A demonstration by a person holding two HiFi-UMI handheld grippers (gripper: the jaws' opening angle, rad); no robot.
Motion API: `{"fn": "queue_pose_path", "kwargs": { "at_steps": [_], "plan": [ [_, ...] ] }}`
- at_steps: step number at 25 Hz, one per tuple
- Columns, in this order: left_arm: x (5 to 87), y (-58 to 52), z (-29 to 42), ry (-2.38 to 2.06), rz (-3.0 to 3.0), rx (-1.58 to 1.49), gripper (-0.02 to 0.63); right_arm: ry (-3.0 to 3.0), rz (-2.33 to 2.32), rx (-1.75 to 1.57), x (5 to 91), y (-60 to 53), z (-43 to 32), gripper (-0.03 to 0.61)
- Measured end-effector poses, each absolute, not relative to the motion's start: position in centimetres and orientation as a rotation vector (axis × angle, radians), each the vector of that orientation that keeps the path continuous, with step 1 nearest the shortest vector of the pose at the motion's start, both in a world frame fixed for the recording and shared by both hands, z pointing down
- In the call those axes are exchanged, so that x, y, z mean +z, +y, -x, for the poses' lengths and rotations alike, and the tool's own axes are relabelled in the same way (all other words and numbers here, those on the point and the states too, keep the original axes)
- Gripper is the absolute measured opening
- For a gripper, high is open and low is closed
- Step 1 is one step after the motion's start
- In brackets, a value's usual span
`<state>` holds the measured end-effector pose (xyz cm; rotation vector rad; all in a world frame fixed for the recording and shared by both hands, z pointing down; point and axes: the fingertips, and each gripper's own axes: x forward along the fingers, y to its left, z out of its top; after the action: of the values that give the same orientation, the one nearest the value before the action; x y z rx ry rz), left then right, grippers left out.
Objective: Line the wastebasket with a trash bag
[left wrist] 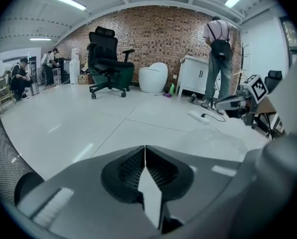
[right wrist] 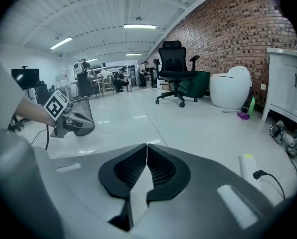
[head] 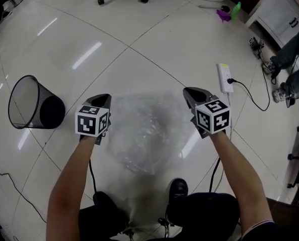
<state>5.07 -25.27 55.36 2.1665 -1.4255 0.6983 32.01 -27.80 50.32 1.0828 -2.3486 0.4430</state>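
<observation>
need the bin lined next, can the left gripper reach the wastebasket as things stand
Probably yes: the wastebasket lies on its side left of the left gripper, nothing between them, but its fingers are shut on the trash bag.

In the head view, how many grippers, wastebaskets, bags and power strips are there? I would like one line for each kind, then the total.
grippers: 2 (left gripper, right gripper)
wastebasket: 1
bag: 1
power strip: 1
total: 5
</observation>
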Motion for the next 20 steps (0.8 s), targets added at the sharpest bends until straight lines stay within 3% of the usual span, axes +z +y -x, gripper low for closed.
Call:
{"fn": "queue_pose_path", "kwargs": {
  "at_steps": [6, 15, 20],
  "plan": [
    [60.2, -26.1, -3.5, -1.42, -2.1, 0.771, 0.062, -2.283, -1.107, 0.453, 53.6, -29.2, -33.2, 0.039],
    [65.4, -27.8, -3.2, -1.349, -2.064, 0.853, 0.189, -2.189, -1.053, 0.487, 58.5, -29.7, -33.6, 0.146],
    [67.7, -28.0, -4.3, -1.293, -2.061, 0.87, 0.206, -2.17, -0.961, 0.52, 61.0, -28.9, -32.1, 0.17]
  ]
}}
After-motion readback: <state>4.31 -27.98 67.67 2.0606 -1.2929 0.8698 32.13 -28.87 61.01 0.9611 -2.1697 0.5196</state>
